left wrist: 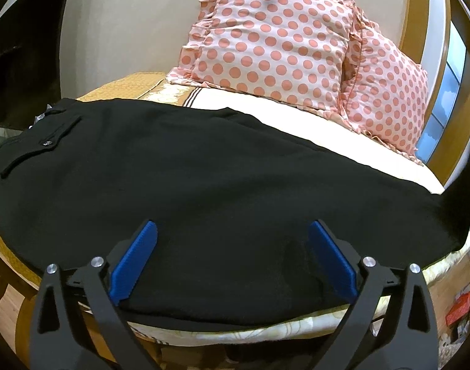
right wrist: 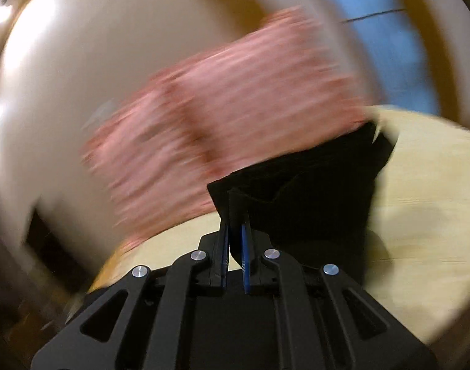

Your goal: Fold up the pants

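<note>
Black pants (left wrist: 204,185) lie spread across the bed, waistband and a back pocket at the left. My left gripper (left wrist: 233,240) is open, its blue pads (left wrist: 133,265) hovering over the near edge of the pants, holding nothing. In the right wrist view, which is motion-blurred, my right gripper (right wrist: 236,215) is shut on an edge of the black pants (right wrist: 312,191) and holds it lifted above the cream bedsheet (right wrist: 419,215).
Two pink polka-dot pillows (left wrist: 275,40) lean at the head of the bed, also blurred in the right wrist view (right wrist: 228,108). The cream sheet (left wrist: 296,117) shows beyond the pants. A wooden bed frame (left wrist: 6,293) and floor clutter (left wrist: 459,308) lie below.
</note>
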